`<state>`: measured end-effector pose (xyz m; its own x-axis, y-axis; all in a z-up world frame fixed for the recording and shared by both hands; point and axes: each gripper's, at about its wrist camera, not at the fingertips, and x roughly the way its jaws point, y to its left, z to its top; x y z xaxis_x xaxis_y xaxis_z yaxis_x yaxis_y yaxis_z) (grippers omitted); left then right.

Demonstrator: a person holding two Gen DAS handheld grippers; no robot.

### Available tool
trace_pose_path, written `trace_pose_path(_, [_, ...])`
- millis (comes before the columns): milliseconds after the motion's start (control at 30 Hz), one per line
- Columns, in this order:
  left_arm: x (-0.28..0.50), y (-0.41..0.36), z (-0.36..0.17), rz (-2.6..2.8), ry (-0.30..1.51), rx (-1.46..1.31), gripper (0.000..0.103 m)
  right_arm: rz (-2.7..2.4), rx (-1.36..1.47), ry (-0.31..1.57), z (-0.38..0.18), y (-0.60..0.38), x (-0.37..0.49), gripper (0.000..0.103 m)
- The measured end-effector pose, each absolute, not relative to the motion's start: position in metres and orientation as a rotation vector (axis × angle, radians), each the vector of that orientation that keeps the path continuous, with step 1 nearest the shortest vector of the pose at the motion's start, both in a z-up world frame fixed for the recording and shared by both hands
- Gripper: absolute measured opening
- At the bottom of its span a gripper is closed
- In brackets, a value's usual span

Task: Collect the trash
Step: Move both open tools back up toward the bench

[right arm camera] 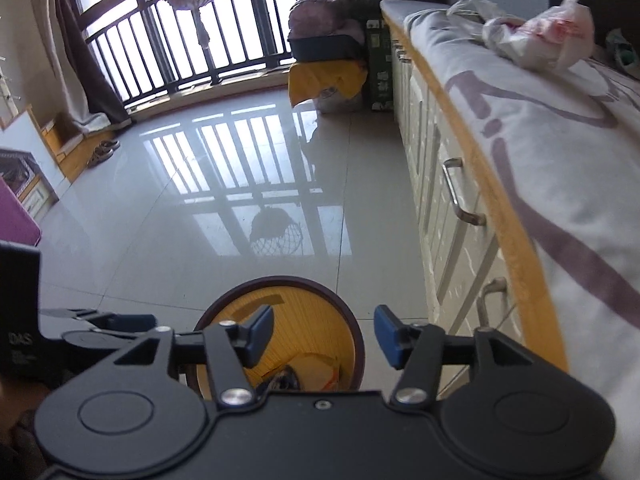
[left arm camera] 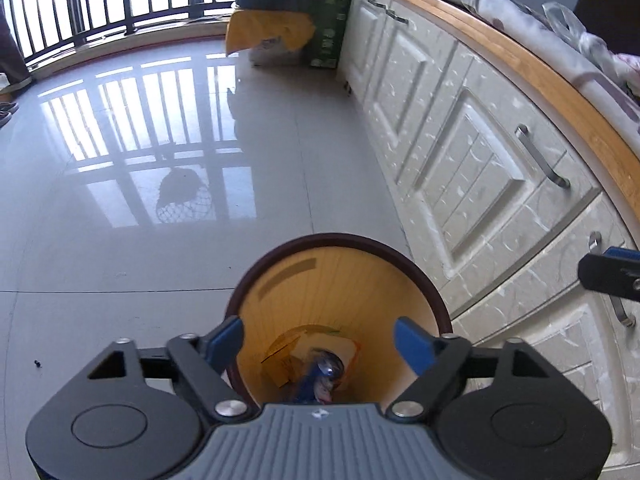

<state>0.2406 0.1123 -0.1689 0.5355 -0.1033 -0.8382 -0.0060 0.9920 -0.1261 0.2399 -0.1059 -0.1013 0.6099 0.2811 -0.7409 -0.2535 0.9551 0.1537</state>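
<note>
While both claws hang apart and empty, the left gripper [left arm camera: 320, 340] and right gripper [right arm camera: 323, 330] sit over the round bin [left arm camera: 280, 268] holding trash [left arm camera: 324, 368].

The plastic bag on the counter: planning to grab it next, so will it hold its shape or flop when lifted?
The plastic bag looks thin and crumpled, so it will probably sag and deform. It seems partly filled, so likely light. Its glossy film may slip between gripper pads.

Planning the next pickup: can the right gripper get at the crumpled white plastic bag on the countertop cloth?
Probably yes. The right gripper is open and empty above the round yellow bin, and the crumpled white plastic bag lies uncovered atop the cloth, nothing between them.
</note>
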Motion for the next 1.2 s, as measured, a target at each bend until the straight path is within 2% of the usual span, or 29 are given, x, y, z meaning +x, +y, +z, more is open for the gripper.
trace_pose_path(133, [0.236,0.117,-0.156,-0.024,0.989,-0.123,0.098,0.329,0.005,0.870,-0.102,-0.098,0.244,0.073])
trace_pose_path(267, [0.231,0.121,-0.140,0.048,0.977,-0.099,0.099,0.339,-0.016,0.881,-0.101,-0.093,0.245,0.083])
trace_pose_path(333, [0.228,0.124,-0.131,0.066,0.971,-0.106,0.100,0.346,-0.014,0.883,-0.098,-0.093,0.244,0.094])
trace_pose_path(433, [0.220,0.129,-0.116,0.074,0.957,-0.134,0.100,0.352,-0.018,0.872,-0.092,-0.093,0.239,0.102])
trace_pose_path(833, [0.180,0.119,-0.043,0.136,0.865,-0.053,0.100,0.291,-0.019,0.793,-0.043,-0.108,0.208,0.103])
trace_pose_path(1200, [0.151,0.076,0.024,0.084,0.722,-0.023,0.100,0.243,0.020,0.670,0.016,-0.158,0.169,0.103])
